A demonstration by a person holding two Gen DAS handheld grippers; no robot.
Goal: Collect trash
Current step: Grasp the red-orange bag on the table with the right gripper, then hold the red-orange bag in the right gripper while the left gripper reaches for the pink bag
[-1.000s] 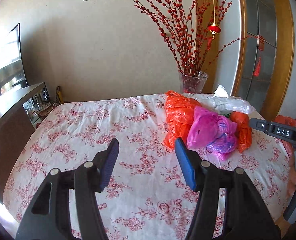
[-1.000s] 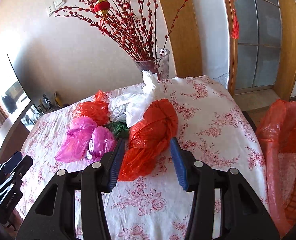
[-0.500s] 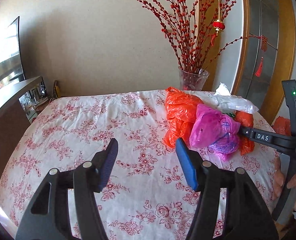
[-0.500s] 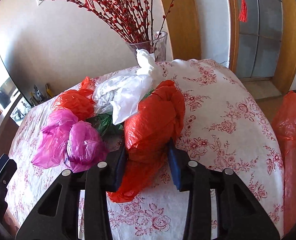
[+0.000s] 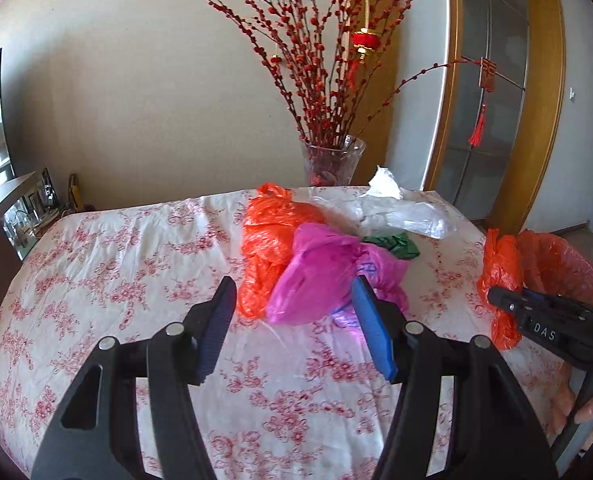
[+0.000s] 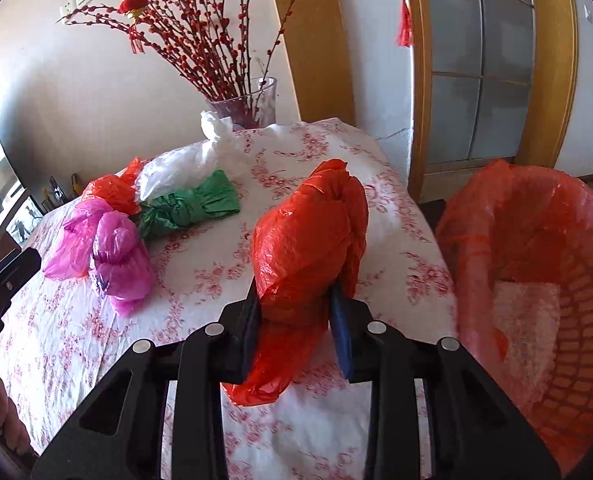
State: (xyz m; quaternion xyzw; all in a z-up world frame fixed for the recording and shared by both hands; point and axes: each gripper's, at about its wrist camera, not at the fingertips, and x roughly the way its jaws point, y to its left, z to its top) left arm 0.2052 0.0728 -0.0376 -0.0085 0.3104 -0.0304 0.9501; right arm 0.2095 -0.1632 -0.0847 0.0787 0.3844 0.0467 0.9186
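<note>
Red plastic bag is hiding our right gripper's closing pads, now lifted toward the bin; our left gripper is gaping empty before the magenta bag.

Both the left gripper and the right gripper are black plastic, with blue ribbed pads, round silver screws and triangular cut-outs; white "DAS" lettering marks the right one.

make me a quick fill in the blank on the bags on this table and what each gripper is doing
1. The right gripper is closing its fingers on a crumpled ____ bag.
2. The left gripper holds ____.
3. The knotted green bag lies between the white bag and the ____ bag.
4. The basket is lined with an ____ bag.

Missing words: red; nothing; pink; orange
</note>
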